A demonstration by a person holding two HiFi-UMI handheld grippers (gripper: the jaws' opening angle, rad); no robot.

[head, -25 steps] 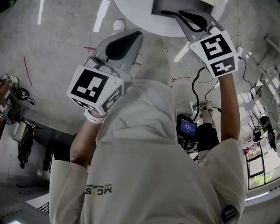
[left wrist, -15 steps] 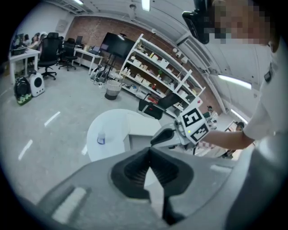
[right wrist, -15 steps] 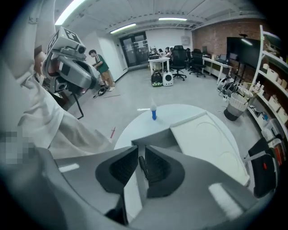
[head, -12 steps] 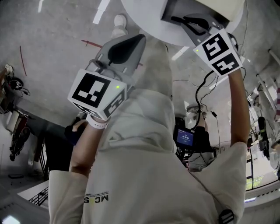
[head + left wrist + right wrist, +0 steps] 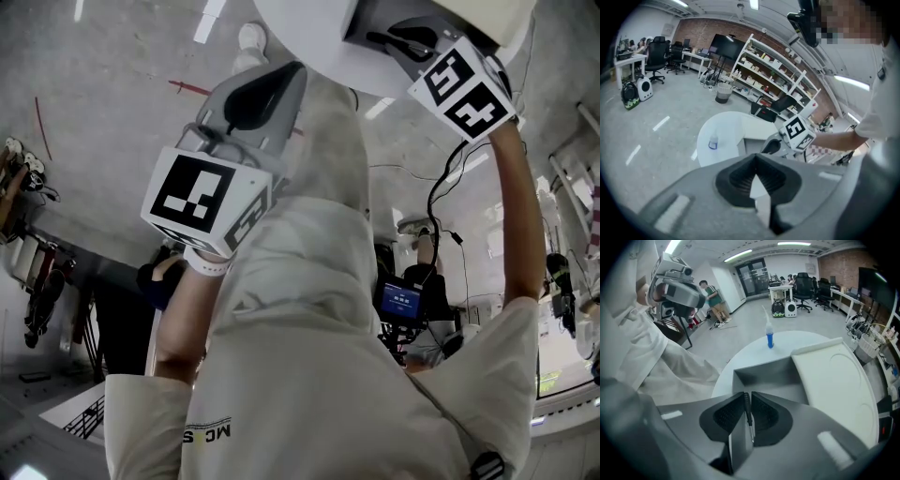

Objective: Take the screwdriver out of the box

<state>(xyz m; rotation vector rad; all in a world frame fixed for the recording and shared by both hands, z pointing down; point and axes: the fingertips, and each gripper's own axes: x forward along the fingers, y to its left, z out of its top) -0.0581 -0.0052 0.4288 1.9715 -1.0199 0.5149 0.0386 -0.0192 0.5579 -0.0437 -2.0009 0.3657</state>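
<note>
Round white table (image 5: 751,354) stands on a pale grey polished concrete floor (image 5: 745,317) with white line marks on it here and there. Open grey rectangular box (image 5: 761,373) sits directly on the tabletop, toward the edge nearest the person. Its broad white lid (image 5: 834,380) is swung open and lies roughly flat to one side, reaching out to the table's rim. Small clear plastic bottle with a blue lower part (image 5: 769,339) stands upright on the top near the opposite edge, apart from the box, with bare white surface all round it.
</note>
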